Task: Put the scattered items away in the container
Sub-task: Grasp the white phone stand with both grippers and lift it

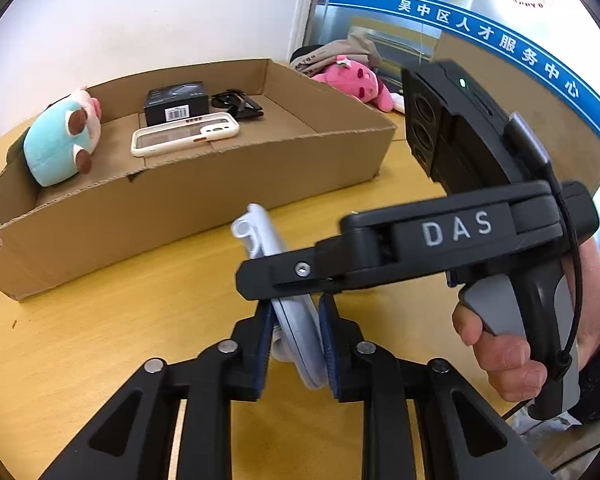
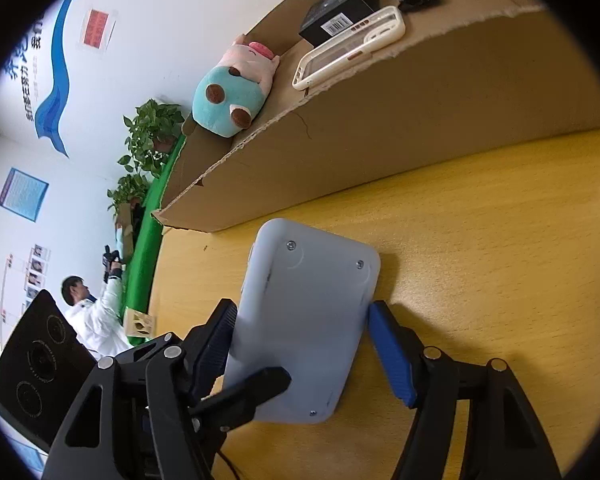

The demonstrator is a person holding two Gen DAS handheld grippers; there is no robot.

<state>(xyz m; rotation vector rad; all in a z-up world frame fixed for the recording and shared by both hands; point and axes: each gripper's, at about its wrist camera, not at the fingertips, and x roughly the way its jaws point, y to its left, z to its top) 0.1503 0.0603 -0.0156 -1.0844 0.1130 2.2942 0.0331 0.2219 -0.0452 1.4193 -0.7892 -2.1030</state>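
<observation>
A pale grey flat device (image 1: pixel 296 332) stands on edge over the yellow table. My left gripper (image 1: pixel 296 344) is shut on its lower part. In the right wrist view its broad screwed face (image 2: pixel 304 320) shows. My right gripper (image 2: pixel 300 344) straddles it; the blue right pad (image 2: pixel 392 356) stands just off its edge, so I cannot tell if it grips. The right gripper's body (image 1: pixel 452 232) crosses above my left fingers. The cardboard box (image 1: pixel 204 188) holds a teal and pink plush (image 1: pixel 60 140), a white phone case (image 1: pixel 184 134), a black carton (image 1: pixel 176 102) and a black clip (image 1: pixel 236 104).
A pink plush (image 1: pixel 360 84) and folded cloth lie behind the box's right end. Yellow tabletop (image 2: pixel 480 240) runs along the box's near wall. A person, potted plants (image 2: pixel 148 136) and a green strip are in the background.
</observation>
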